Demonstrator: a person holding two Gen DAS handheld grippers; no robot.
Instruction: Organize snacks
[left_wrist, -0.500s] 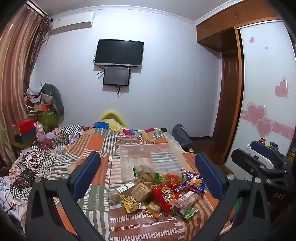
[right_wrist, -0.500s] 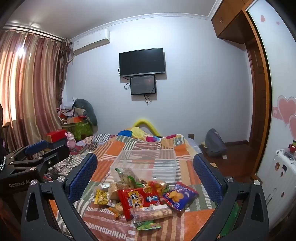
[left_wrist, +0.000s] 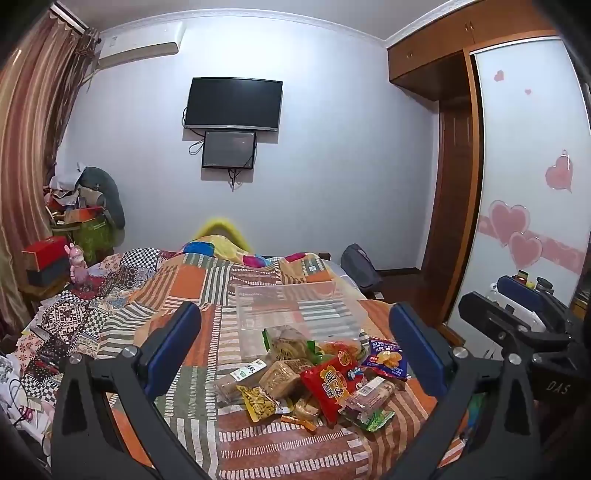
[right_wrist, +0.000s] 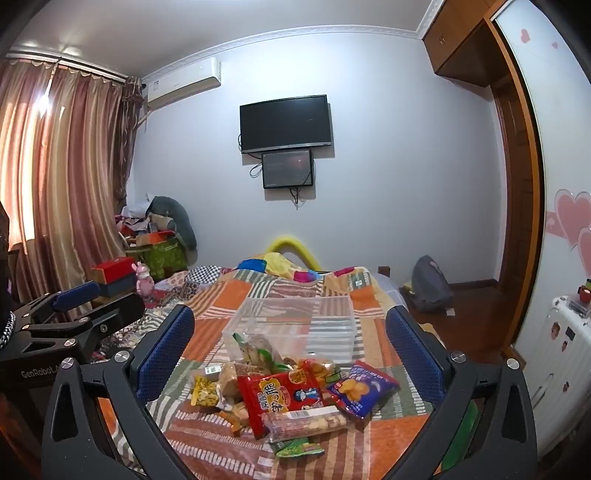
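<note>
A pile of snack packets (left_wrist: 314, 376) lies on the patchwork bedspread (left_wrist: 184, 288), with a red packet (left_wrist: 330, 384) and a blue chip packet (left_wrist: 386, 356) on top; it also shows in the right wrist view (right_wrist: 288, 395). Just behind the pile stands an empty clear plastic box (left_wrist: 295, 314), also seen in the right wrist view (right_wrist: 295, 325). My left gripper (left_wrist: 295, 354) is open and empty, held above and in front of the pile. My right gripper (right_wrist: 290, 354) is open and empty, likewise short of the pile. Each gripper shows at the other view's edge.
A wardrobe with pink hearts (left_wrist: 524, 221) stands to the right. A cluttered side table with a red box (left_wrist: 48, 254) and a pink toy (left_wrist: 77, 262) is at the left. A grey bag (right_wrist: 430, 284) sits on the floor. A white suitcase (right_wrist: 561, 350) is at right.
Both views have shifted very slightly; the grippers stay open and the snacks and box have not moved.
</note>
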